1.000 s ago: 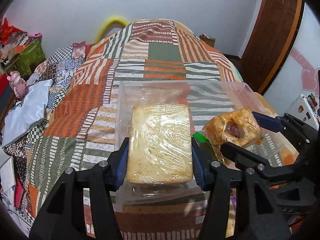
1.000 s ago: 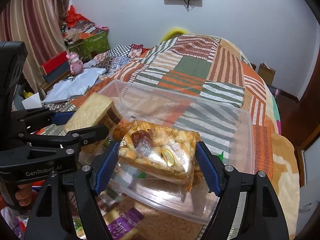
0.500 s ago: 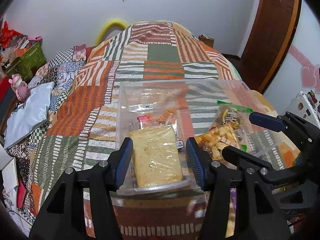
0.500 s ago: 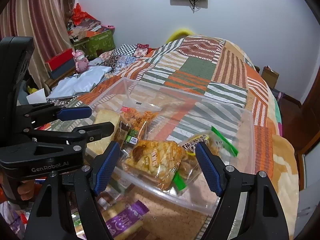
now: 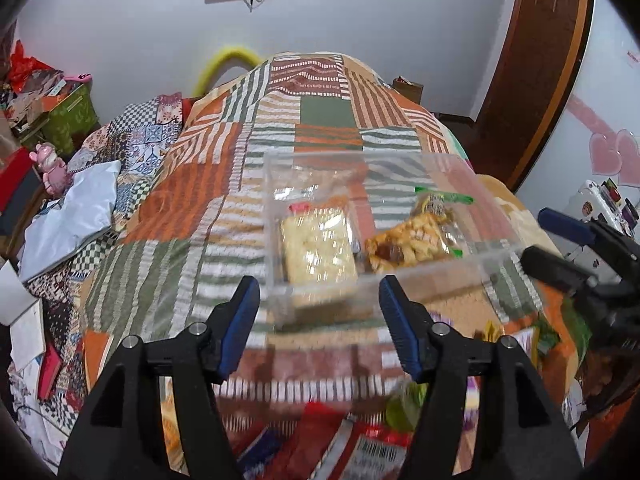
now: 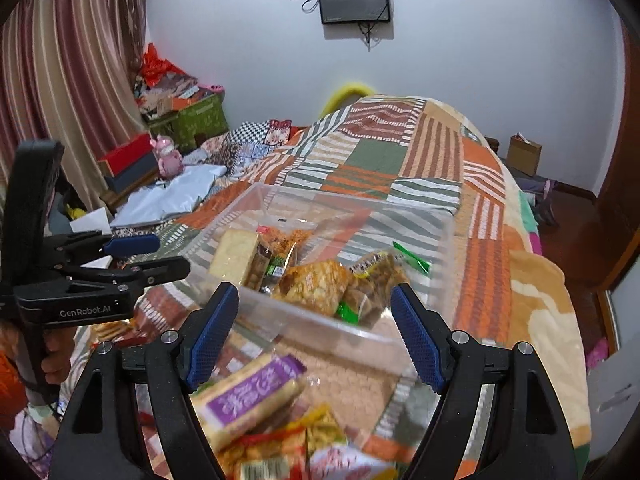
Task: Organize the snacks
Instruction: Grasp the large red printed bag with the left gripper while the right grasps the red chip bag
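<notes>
A clear plastic box (image 5: 400, 158) (image 6: 450, 248) stands on the patchwork bed. In it lie a pale yellow cracker packet (image 5: 318, 254) (image 6: 234, 254), an orange snack bag (image 5: 408, 242) (image 6: 316, 286), a bag with a green strip (image 5: 438, 204) (image 6: 380, 272) and an orange shredded snack (image 6: 286, 240). My left gripper (image 5: 318, 282) (image 6: 148, 256) hovers in front of the box, jaws opening, with nothing between them. My right gripper (image 6: 314, 289) (image 5: 552, 240) is open beside it, also holding nothing.
Loose snack packets lie on the quilt below both grippers, among them a purple one (image 6: 248, 396) and red ones (image 5: 320, 440). A grey-blue cloth (image 5: 68, 216), a pink toy (image 5: 50, 166) and a green box (image 6: 188, 120) crowd the left. A wooden door (image 5: 532, 80) stands at the right.
Both grippers have let go of their packets, which now lie in the box. Both have drawn back and upward from the box, and the left jaws stand wider.
</notes>
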A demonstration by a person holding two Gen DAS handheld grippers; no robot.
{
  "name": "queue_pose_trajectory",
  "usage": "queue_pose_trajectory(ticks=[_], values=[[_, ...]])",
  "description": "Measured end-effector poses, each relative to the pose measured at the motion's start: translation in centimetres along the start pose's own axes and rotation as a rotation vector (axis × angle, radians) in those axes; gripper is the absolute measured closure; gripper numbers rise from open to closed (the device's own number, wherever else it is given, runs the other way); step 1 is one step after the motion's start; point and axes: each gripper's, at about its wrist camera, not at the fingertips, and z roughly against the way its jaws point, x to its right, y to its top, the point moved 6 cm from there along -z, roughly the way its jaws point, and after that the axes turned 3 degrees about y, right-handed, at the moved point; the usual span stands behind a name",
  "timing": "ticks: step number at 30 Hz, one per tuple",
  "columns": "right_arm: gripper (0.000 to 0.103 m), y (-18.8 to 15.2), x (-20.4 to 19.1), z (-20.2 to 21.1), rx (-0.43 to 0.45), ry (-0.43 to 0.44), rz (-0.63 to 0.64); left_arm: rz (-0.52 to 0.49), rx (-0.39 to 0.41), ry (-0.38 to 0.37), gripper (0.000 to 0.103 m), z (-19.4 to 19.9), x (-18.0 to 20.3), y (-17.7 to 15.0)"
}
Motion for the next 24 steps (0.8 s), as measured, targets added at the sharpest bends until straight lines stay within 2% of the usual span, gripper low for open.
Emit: queue_pose_trajectory(ticks=[10,16,24], values=[[0.027,-3.5,-0.7,2.4,-0.006,-0.01,-0.002,-0.006,-0.049,-0.021,0.035,2.0,0.1,-5.7],[0.027,-6.5,-1.3,2.3,-0.044,0.005,-0.009,-0.014,-0.088,-0.037,0.034,2.4,0.0,-8.5],[0.027,-10.0,-1.5,1.3,-0.115,0.041,-0.041,-0.043,-0.13,-0.045,0.024,1.8,0.5,-11.0]])
